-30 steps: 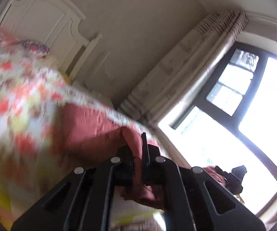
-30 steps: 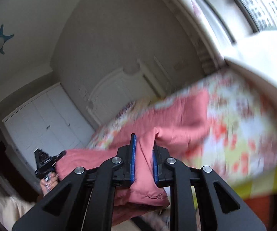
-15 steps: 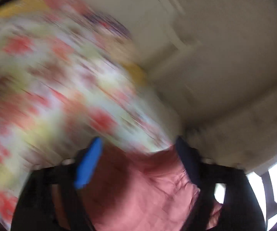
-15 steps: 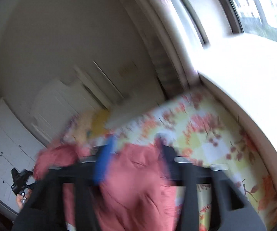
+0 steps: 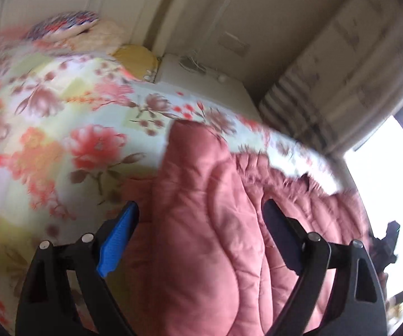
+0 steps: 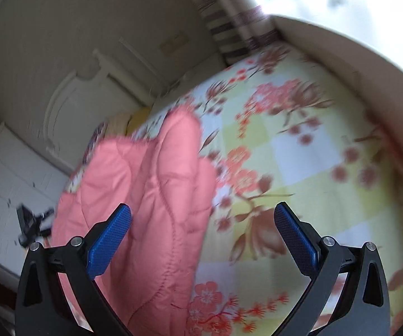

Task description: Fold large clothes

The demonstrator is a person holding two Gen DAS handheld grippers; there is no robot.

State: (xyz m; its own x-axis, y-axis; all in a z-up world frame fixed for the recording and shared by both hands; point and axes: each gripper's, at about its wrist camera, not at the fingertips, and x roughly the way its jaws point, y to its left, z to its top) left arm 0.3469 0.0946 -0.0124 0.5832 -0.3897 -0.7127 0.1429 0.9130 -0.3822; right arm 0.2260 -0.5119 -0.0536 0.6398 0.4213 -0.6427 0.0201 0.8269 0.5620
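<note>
On the floral bedspread [image 6: 299, 151], both tongs [image 5: 198, 235] [image 6: 201, 232] have just spread wide, pink quilted garment [image 5: 201, 224] lying loose between.

Left gripper [image 5: 198, 224] and right gripper [image 6: 201, 224] just opened wide — pink quilted coat [image 5: 201, 238] let go, now lying on the flowery bedspread [image 6: 299, 145], grippers lower, nearer the bed

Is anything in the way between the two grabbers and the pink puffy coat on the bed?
No, nothing visible blocks them. The pink coat lies on the flowery bedspread, right between the open left gripper. The right gripper, open too, has the coat by one finger.
</note>
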